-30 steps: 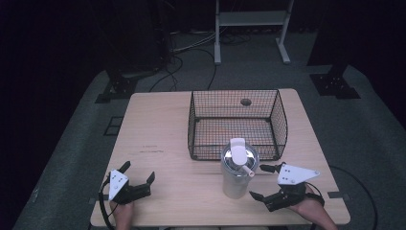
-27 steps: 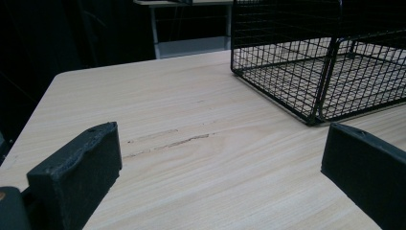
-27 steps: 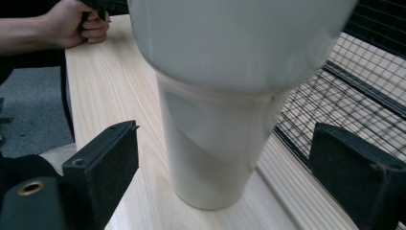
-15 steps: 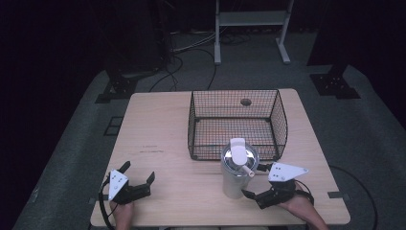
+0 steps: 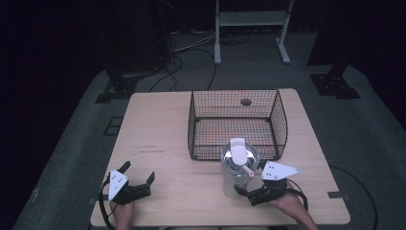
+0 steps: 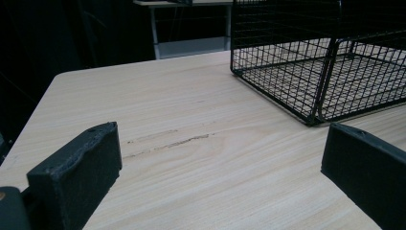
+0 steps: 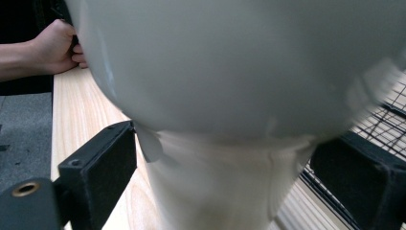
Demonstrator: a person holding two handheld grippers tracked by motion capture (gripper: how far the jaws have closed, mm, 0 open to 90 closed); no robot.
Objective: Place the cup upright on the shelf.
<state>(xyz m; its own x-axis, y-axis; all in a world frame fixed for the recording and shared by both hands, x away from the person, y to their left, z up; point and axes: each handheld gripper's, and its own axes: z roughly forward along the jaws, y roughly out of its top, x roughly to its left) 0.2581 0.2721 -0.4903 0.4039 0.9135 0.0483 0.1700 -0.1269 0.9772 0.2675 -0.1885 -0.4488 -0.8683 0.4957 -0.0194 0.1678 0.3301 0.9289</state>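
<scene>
Although the right hand-held gripper [image 5: 245, 191] stands spread around the tall white plastic jug [image 5: 236, 178], nothing is gripped yet; the jug stands at the bench's [image 5: 158, 129] five o'clock, just before the black wire basket [image 5: 282, 117]. Gripping and moving remain, I judge. At seven o'clock the left hand-held gripper [image 5: 139, 176] rests spread, holding nothing.

A: what's the room like?
B: pretty dark tbh. Light wooden table [image 5: 158, 129] on grey carpet [image 5: 72, 158], black all around it.
A: anything behind it?
B: a pale metal rack [image 5: 251, 21] on two legs, cables [image 5: 191, 48] snaking over the floor, and black stand bases [image 5: 115, 88] off both far corners.
</scene>
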